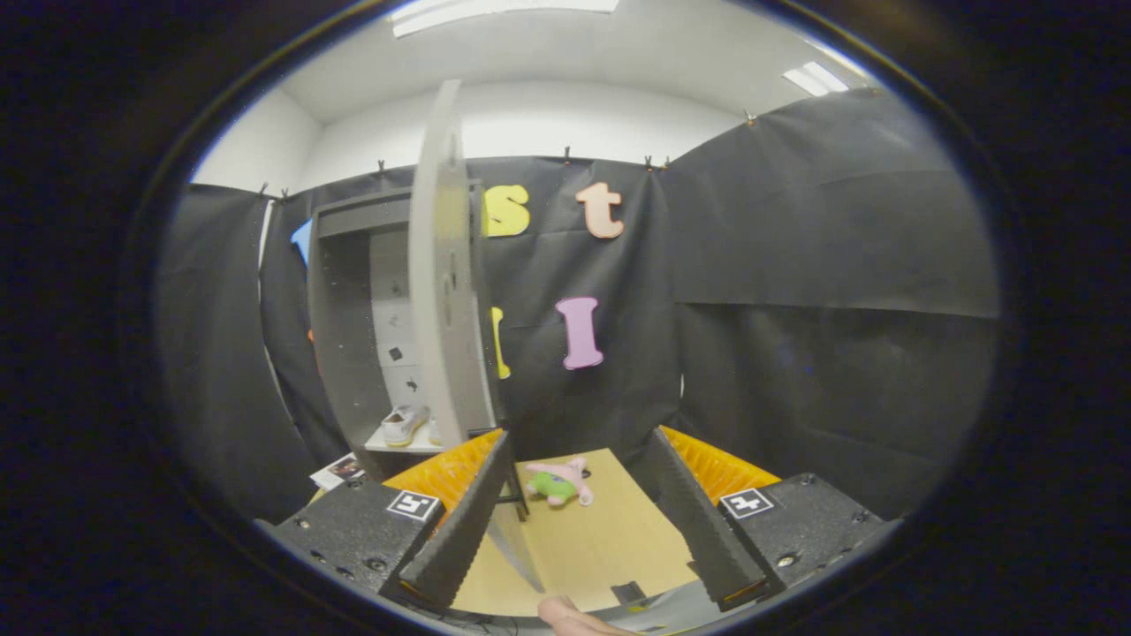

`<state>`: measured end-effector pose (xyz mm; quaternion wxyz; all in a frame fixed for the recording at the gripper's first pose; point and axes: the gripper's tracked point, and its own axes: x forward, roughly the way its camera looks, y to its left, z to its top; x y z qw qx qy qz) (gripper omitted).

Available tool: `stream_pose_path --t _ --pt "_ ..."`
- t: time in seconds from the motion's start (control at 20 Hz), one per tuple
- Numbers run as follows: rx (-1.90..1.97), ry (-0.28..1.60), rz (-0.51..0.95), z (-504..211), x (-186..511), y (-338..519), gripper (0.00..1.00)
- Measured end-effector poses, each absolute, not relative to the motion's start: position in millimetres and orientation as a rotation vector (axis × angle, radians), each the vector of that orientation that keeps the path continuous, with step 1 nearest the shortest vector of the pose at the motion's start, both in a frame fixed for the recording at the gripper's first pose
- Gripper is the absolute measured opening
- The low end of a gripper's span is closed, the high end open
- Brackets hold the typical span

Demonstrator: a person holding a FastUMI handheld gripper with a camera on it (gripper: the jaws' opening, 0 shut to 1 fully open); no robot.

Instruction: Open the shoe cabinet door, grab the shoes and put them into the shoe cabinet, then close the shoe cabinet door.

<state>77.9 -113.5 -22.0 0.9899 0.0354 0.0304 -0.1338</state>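
Shoe cabinet [353,291] stands ahead-left w/ its door [446,265] swung out edge-on toward the claw, nearly touching the left finger. Shoes [405,425] already sit on the bottom shelf inside, so the step in hand is prob. closing the door. Bench [583,539] lies between the fingers, a small plush toy [559,484] on it just ahead. Claw [583,512] is spread wide, holding nothing. To do it well: put a finger flat on the door's outer face, push slow along its arc, don't clip the edge.
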Motion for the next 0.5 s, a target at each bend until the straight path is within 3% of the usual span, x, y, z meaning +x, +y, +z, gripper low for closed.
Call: stream_pose_path --t 0.25,0.5 --pt "0.026 0.11 -0.235 -33 128 -150 1.0" --pt "0.031 0.157 -0.157 -56 161 -131 1.0"
